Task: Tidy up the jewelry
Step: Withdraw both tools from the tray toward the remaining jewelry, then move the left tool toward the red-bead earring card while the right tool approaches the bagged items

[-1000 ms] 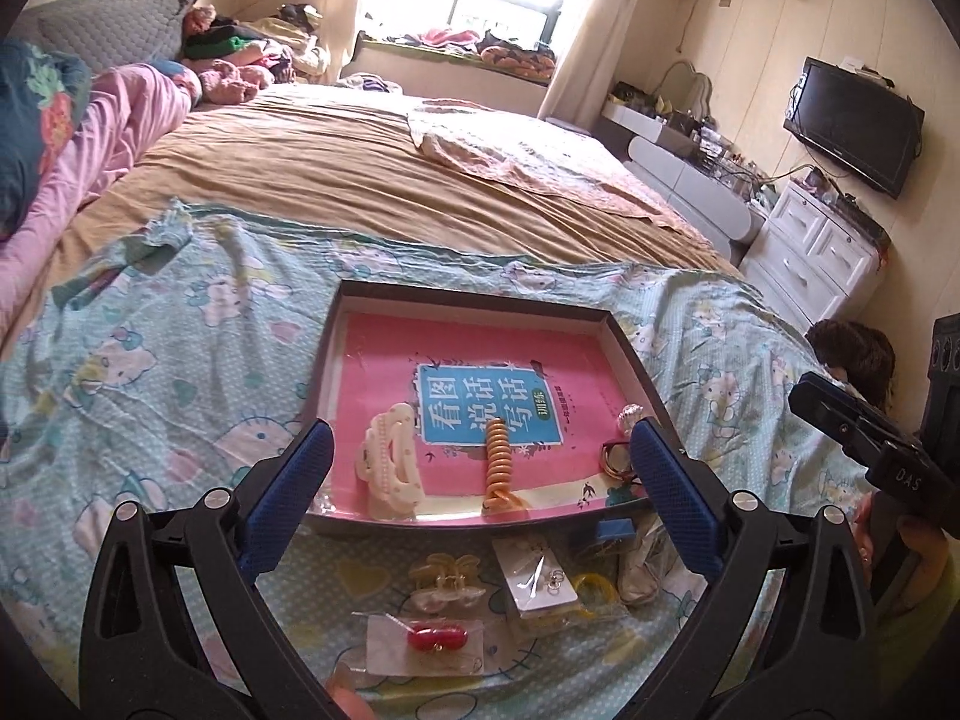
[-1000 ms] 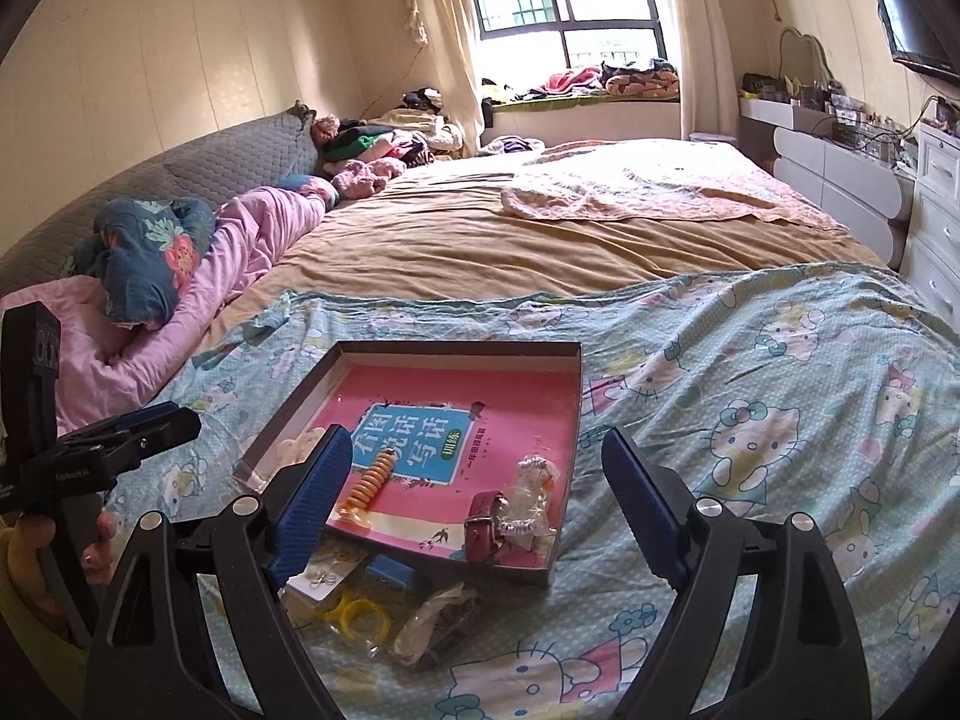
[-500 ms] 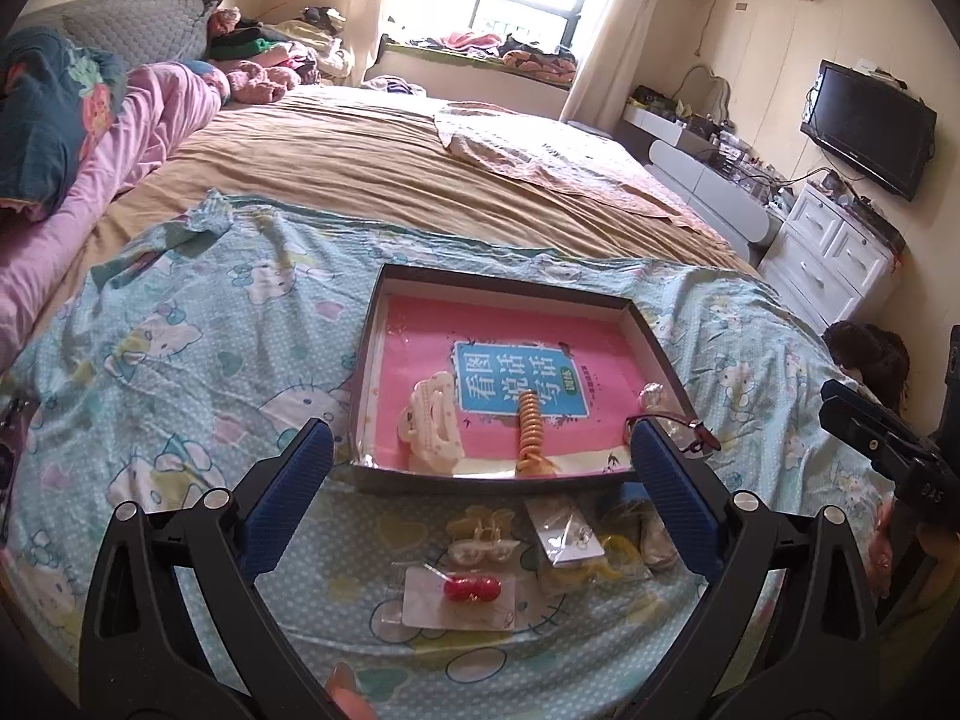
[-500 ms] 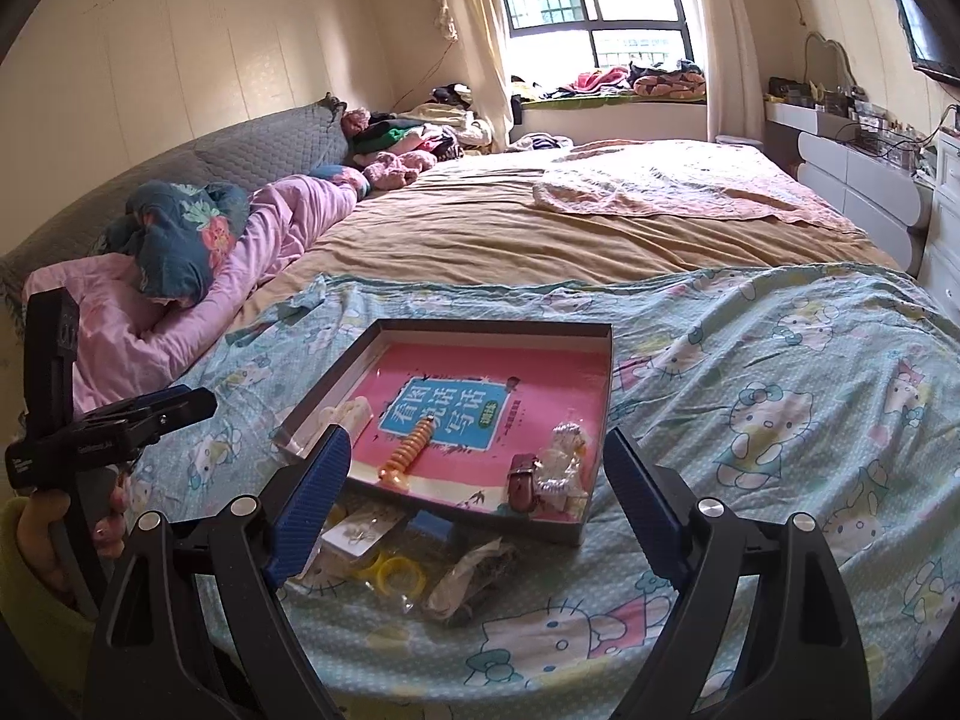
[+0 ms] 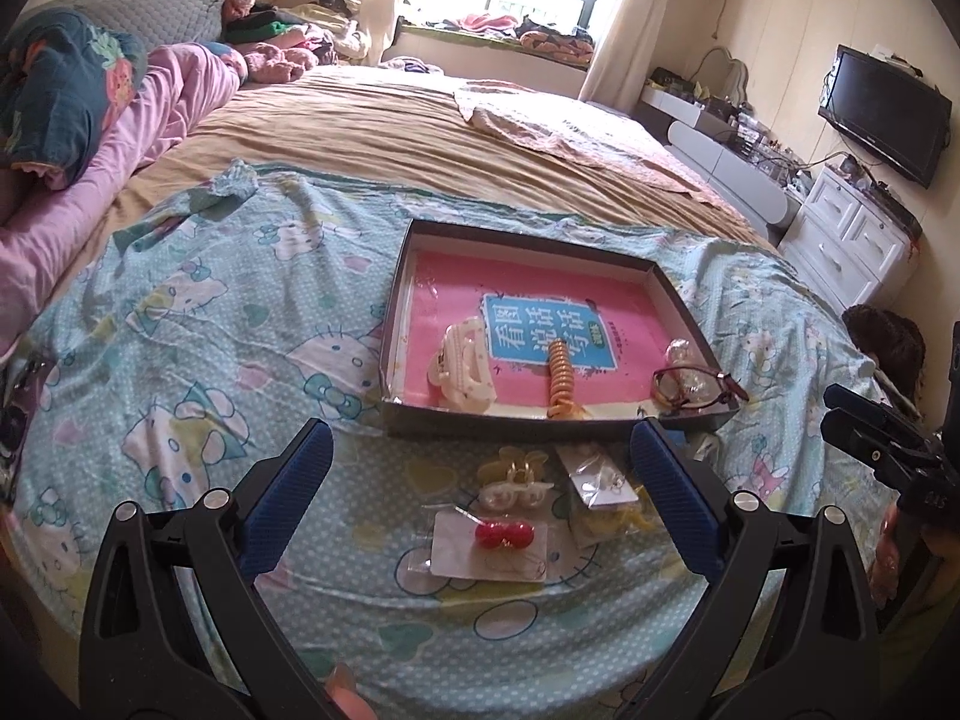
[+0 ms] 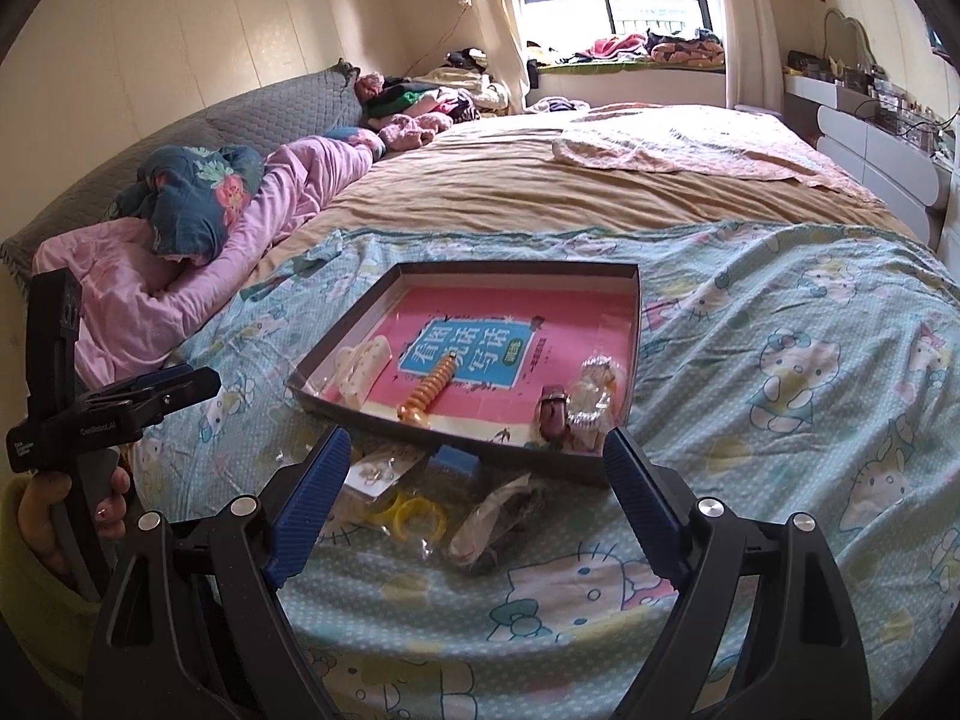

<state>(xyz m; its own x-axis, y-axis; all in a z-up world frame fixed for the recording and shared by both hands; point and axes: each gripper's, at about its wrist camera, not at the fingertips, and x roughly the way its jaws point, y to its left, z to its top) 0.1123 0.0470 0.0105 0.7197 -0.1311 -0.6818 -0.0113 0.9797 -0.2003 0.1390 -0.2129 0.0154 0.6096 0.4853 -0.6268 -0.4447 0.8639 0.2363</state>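
A shallow dark box (image 5: 528, 240) (image 6: 516, 269) with a pink book lining it lies on the cat-print sheet. Inside are a cream hair claw (image 5: 461, 363) (image 6: 360, 369), an orange spiral tie (image 5: 561, 375) (image 6: 429, 393), a dark red strap (image 5: 690, 387) (image 6: 553, 417) and a clear bagged piece (image 6: 594, 399). In front of the box lie a small cream claw (image 5: 517, 483), a red bead clip on a card (image 5: 503, 535), a bagged pair of earrings (image 5: 603, 483) (image 6: 375, 471), yellow rings (image 6: 411, 516) and a blue block (image 6: 456, 461). My left gripper (image 5: 483, 483) and right gripper (image 6: 471, 495) both stand open above these loose items, holding nothing.
The bed runs back under a tan blanket (image 5: 420, 144), with pink bedding (image 6: 198, 258) and pillows on the left. A white dresser (image 5: 852, 234) and a wall TV (image 5: 888, 114) stand on the right. A person's hand (image 6: 54, 510) holds the other gripper's handle.
Both grippers have come forward and down toward the box, so the loose items in front of it now sit fully between the fingers. Both stay open.
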